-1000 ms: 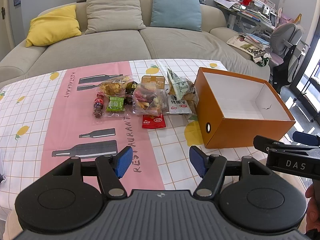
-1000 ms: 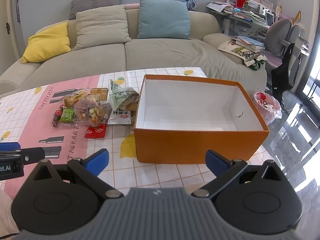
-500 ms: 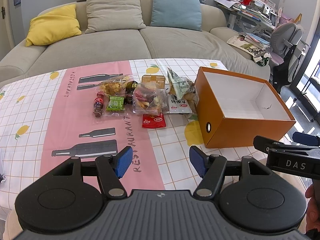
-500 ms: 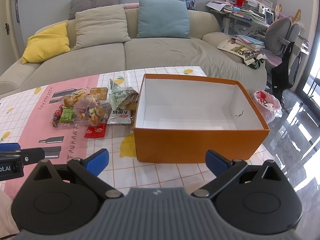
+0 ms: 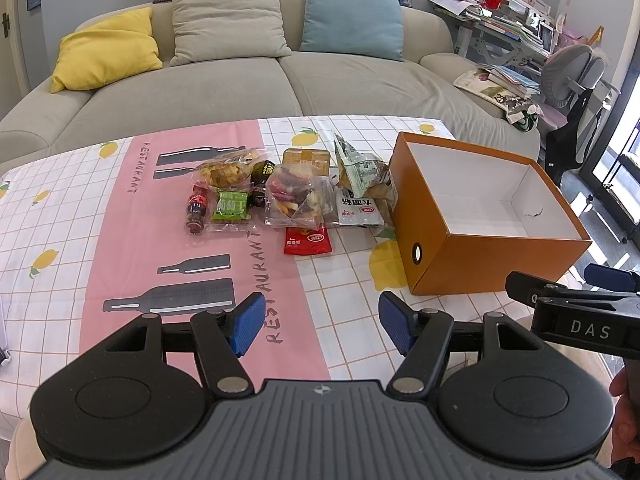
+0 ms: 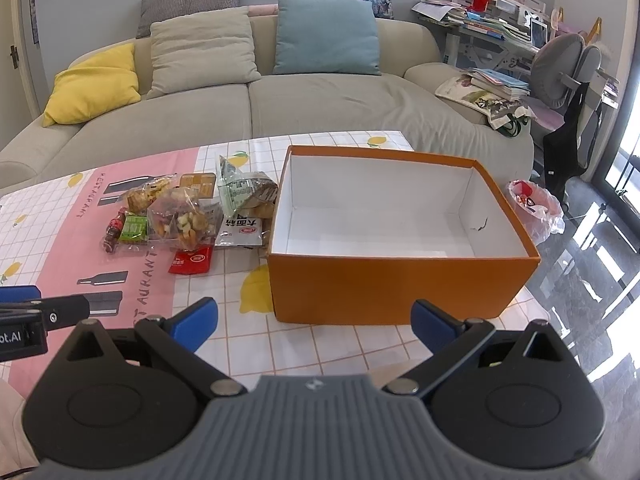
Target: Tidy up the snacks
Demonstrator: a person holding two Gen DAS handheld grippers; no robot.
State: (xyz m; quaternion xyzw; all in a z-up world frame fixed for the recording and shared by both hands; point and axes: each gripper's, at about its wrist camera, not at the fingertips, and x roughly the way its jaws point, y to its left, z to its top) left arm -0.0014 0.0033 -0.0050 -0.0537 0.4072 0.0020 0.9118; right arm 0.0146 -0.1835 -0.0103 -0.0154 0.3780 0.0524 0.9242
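A grey sofa (image 5: 240, 92) is seen at the top of both views, behind a surface (image 5: 80, 216) with a pink and white cloth. The snacks (image 5: 288, 196) are heaped in the middle of the left view, touching the orange box (image 6: 400, 280), so the trip in is short. The box is empty. The left claw (image 5: 320, 328) and right claw (image 6: 314, 326) are spread wide with nothing between them, ready to pick.

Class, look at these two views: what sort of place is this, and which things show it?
Most likely a home living room: a grey sofa with cushions, a table under a printed tablecloth, and a cluttered study desk in the corner.
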